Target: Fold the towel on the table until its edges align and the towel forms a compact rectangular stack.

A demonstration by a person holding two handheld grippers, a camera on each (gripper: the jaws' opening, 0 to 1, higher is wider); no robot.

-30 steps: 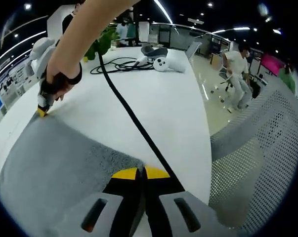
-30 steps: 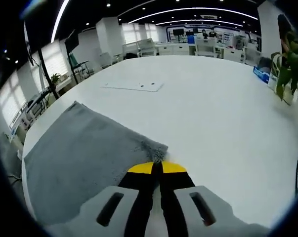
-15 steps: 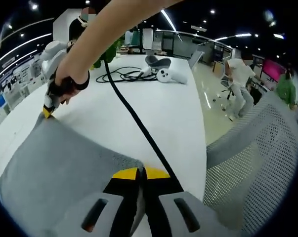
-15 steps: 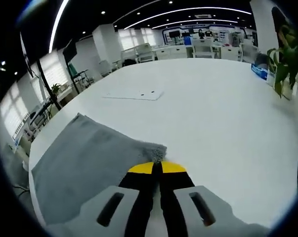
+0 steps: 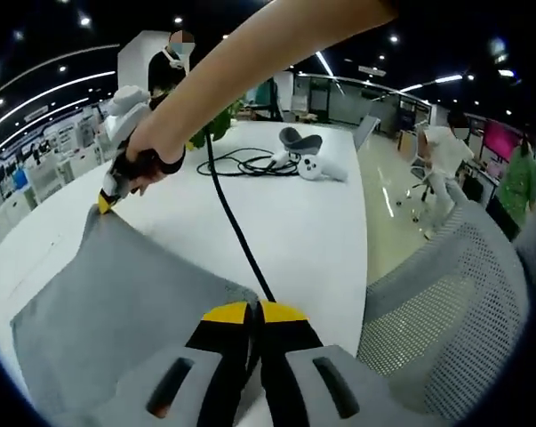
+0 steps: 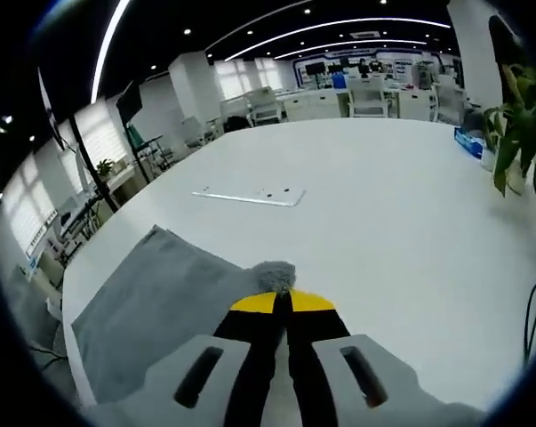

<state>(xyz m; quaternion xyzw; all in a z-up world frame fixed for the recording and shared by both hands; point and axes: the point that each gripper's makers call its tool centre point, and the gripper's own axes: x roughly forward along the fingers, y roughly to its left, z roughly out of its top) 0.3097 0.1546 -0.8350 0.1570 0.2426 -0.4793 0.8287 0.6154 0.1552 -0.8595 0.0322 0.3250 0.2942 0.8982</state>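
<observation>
A grey towel hangs stretched above the white table, held by two corners. My left gripper is shut on its near corner, yellow tips pressed together. In the left gripper view my right gripper, held by a hand, pinches the far corner at upper left. In the right gripper view my right gripper is shut on a bunched corner of the towel, which slopes down to the left over the table.
A black cable runs from the right gripper across the table to a coil. White and grey devices lie at the far end. A mesh chair stands right. A flat white plate lies on the table; a plant at right.
Both grippers have risen with the towel's corners; the towel has lifted off the table and hangs tauter between them. The right gripper has moved farther up and away.
</observation>
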